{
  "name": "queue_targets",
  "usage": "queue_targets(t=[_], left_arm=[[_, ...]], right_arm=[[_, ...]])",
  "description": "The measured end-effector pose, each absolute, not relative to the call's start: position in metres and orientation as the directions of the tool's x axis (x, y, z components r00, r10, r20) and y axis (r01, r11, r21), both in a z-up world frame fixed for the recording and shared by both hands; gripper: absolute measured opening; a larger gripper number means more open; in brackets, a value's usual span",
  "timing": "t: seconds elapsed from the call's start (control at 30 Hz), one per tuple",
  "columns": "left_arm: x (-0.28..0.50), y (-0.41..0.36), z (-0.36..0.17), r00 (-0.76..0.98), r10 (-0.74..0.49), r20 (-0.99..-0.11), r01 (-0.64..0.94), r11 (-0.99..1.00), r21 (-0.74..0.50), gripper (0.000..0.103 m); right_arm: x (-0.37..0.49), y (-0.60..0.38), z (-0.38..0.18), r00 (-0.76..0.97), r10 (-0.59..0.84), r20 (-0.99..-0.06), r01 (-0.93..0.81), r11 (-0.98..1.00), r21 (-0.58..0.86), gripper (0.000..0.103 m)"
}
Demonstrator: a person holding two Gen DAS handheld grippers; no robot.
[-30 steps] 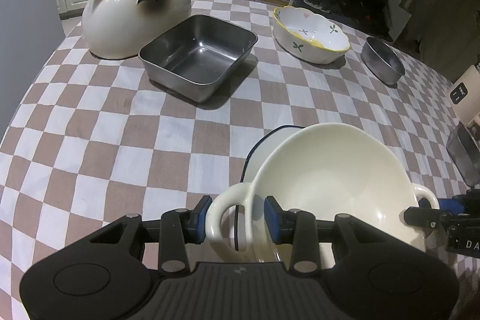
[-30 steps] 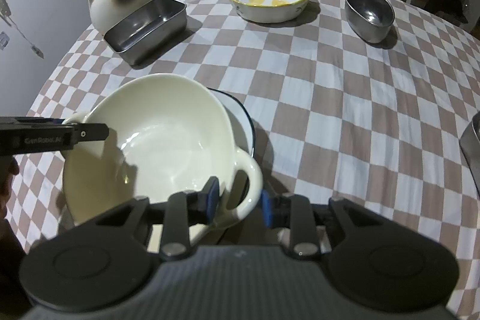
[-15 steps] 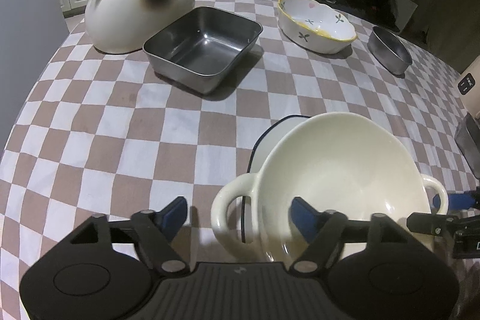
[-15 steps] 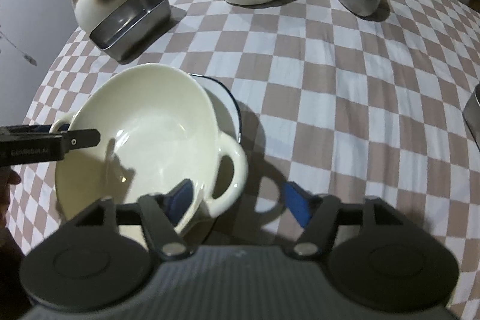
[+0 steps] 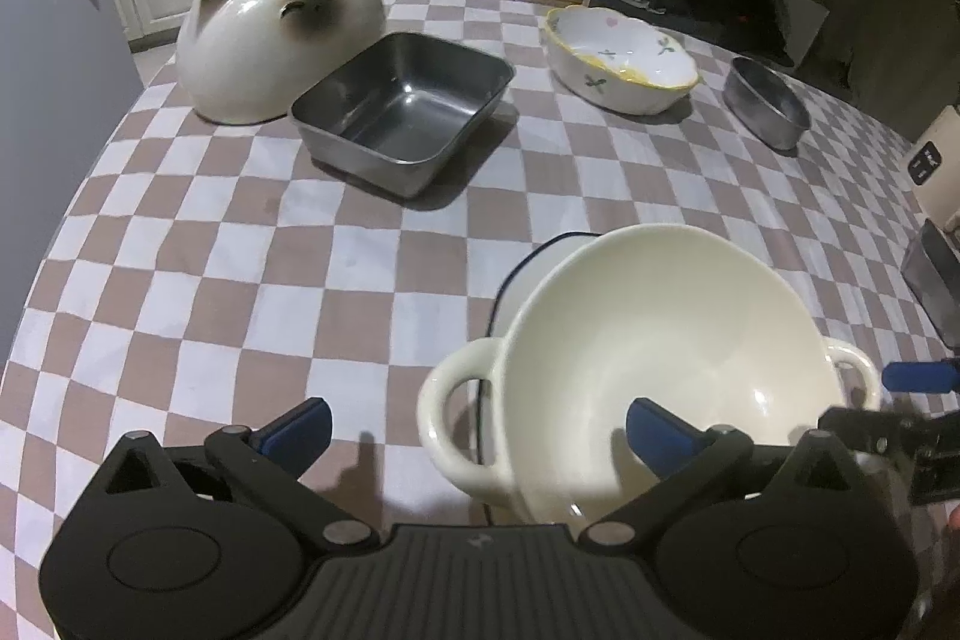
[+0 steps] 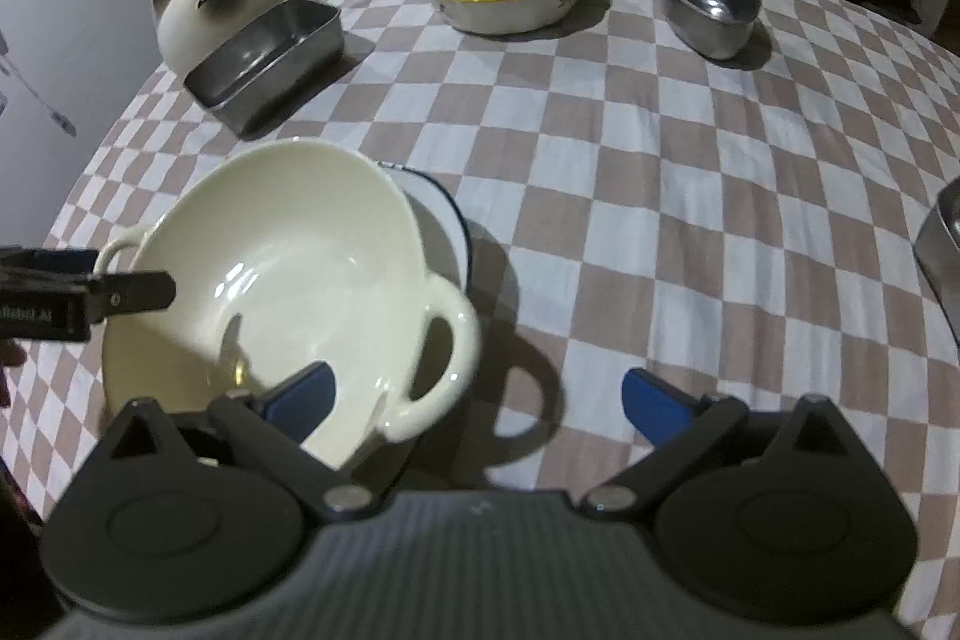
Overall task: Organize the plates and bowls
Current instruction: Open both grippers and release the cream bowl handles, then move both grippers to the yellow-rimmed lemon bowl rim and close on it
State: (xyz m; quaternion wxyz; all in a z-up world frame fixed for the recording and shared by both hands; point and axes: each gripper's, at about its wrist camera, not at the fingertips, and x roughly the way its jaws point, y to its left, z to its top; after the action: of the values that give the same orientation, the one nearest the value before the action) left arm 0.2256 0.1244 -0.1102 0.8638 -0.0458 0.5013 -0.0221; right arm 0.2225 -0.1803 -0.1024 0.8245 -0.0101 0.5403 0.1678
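Cream glazed ceramic bowl with 2 loop handles (image 5: 660,358) rests on a blue-rimmed white plate (image 6: 441,214), apparently slightly tilted. Left gripper (image 5: 474,427) and right gripper (image 6: 474,397) gape wide, empty. Heavy, slick, breakable; grasp by handles.

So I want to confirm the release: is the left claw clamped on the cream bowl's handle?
No, the left claw stands wide open, its blue pads apart on either side of the cream bowl handle, touching nothing.
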Motion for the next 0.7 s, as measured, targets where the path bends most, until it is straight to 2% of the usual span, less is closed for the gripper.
queue_targets(t=[0.33,0.7], left_arm=[[0.216,0.108,-0.085,0.588,-0.055,-0.807,0.035,0.998,-0.043,0.103],[0.221,0.084,-0.036,0.756,-0.092,-0.648,0.061,0.996,-0.07,0.103]], right_arm=[[0.214,-0.194,-0.083,0.438,0.288,-0.852,-0.269,0.946,0.181,0.102],[0.228,-0.232,-0.04,0.649,0.311,-0.694,-0.191,0.95,0.248,0.102]])
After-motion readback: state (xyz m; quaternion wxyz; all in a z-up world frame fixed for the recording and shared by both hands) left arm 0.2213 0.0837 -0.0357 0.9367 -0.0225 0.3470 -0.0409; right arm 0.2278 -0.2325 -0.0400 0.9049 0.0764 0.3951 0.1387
